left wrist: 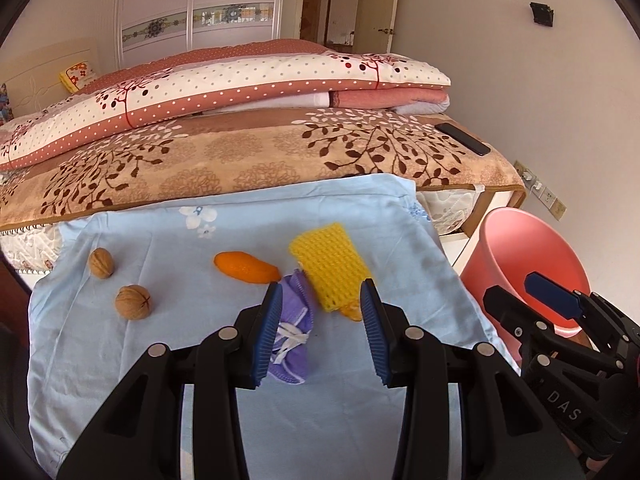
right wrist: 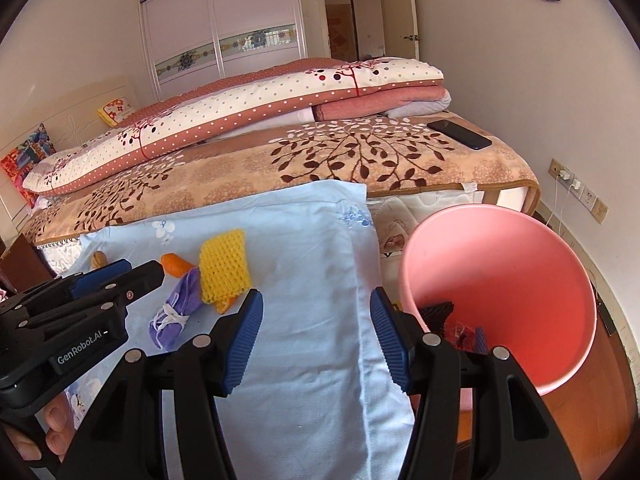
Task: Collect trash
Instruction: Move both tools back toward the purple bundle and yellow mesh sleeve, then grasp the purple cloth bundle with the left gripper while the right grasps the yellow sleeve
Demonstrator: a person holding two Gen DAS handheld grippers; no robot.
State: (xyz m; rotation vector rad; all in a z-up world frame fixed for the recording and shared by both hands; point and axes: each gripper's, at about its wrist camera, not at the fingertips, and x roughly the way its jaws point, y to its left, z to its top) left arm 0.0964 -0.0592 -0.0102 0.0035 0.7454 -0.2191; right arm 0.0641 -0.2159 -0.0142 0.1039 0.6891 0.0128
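Observation:
On a light blue cloth (left wrist: 200,360) over the bed's near edge lie two walnuts (left wrist: 101,263) (left wrist: 133,302), an orange peel (left wrist: 246,267), a yellow foam net (left wrist: 330,266) and a crumpled purple cloth piece (left wrist: 294,320). A second bit of orange peel (left wrist: 350,313) pokes out from under the net. My left gripper (left wrist: 322,292) hovers open just above the purple piece and the net's near end, holding nothing. My right gripper (right wrist: 317,300) is open and empty over the cloth's right part, next to a pink bin (right wrist: 500,280) with some trash at its bottom.
The bin (left wrist: 528,264) stands on the wooden floor to the right of the bed. A black phone (right wrist: 460,134) lies on the brown leaf-patterned blanket (right wrist: 240,172), with folded quilts (right wrist: 240,116) behind it. Wall sockets with plugged-in chargers (right wrist: 568,178) are at the right.

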